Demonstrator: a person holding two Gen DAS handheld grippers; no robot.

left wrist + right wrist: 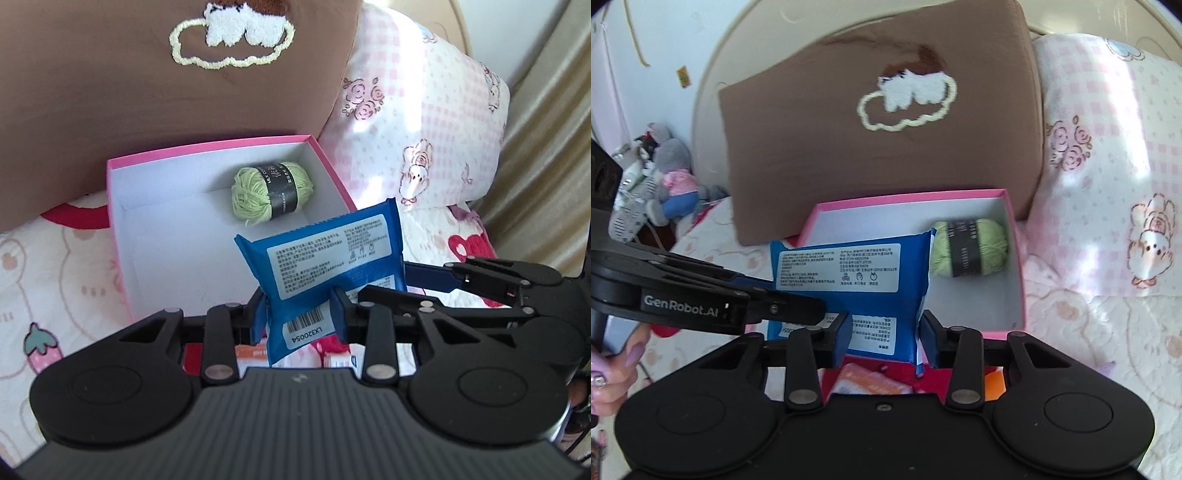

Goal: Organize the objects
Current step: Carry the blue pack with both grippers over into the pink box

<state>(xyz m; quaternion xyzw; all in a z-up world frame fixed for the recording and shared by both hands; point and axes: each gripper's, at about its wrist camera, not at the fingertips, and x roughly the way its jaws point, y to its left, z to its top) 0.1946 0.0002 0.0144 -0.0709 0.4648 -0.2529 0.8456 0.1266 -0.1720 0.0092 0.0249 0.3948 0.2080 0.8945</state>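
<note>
Both grippers are shut on one blue wipes pack [325, 258], held above the near edge of a pink box [207, 155]. My left gripper [299, 314] pinches its lower end by the barcode label. My right gripper [882, 339] grips the same pack [849, 266] from the other side; its arm shows at the right of the left wrist view. A green yarn ball [271, 194] with a black band lies in the box's far right corner, also seen in the right wrist view [967, 247] inside the box [1021, 273].
A brown cushion [166, 92] leans behind the box. A pink checked pillow [424, 129] lies to the right. The bed sheet [55, 277] is printed. Orange and red packets [871, 384] lie under the grippers. Plush toys [665, 173] sit at far left.
</note>
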